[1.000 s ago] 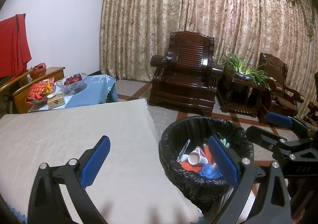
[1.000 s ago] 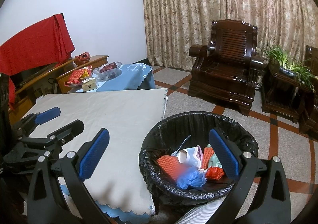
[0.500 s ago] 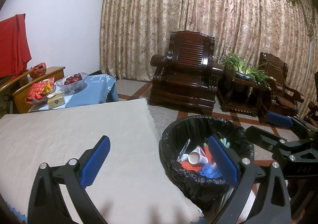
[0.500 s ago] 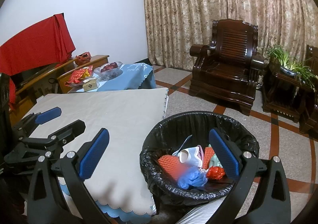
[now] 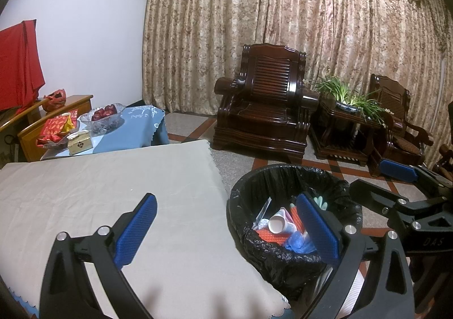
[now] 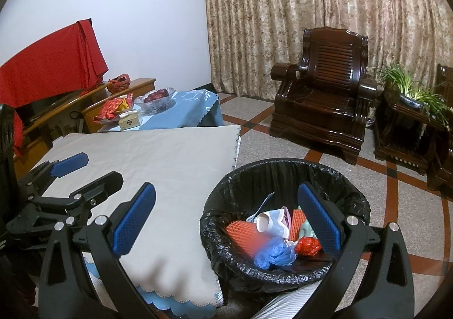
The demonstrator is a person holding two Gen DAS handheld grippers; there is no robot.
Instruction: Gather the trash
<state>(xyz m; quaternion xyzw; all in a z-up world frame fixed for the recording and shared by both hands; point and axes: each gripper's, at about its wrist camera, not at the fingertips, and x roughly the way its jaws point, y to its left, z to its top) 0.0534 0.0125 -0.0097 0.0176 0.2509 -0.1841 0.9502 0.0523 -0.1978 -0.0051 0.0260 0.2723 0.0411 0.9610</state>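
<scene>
Both hand-held grippers – left (image 5: 226,229) and right (image 6: 226,218) – gape wide and empty, the trash (image 6: 271,234) sits in the bin (image 6: 286,177) at lower right, so a careless swing could tip it.

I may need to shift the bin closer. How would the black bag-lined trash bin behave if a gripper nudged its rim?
The trash bin would probably slide or tip easily: it holds only light items such as a paper cup and orange foam netting. Its loose black liner would likely crumple and slip under the pads rather than carry the push.
</scene>
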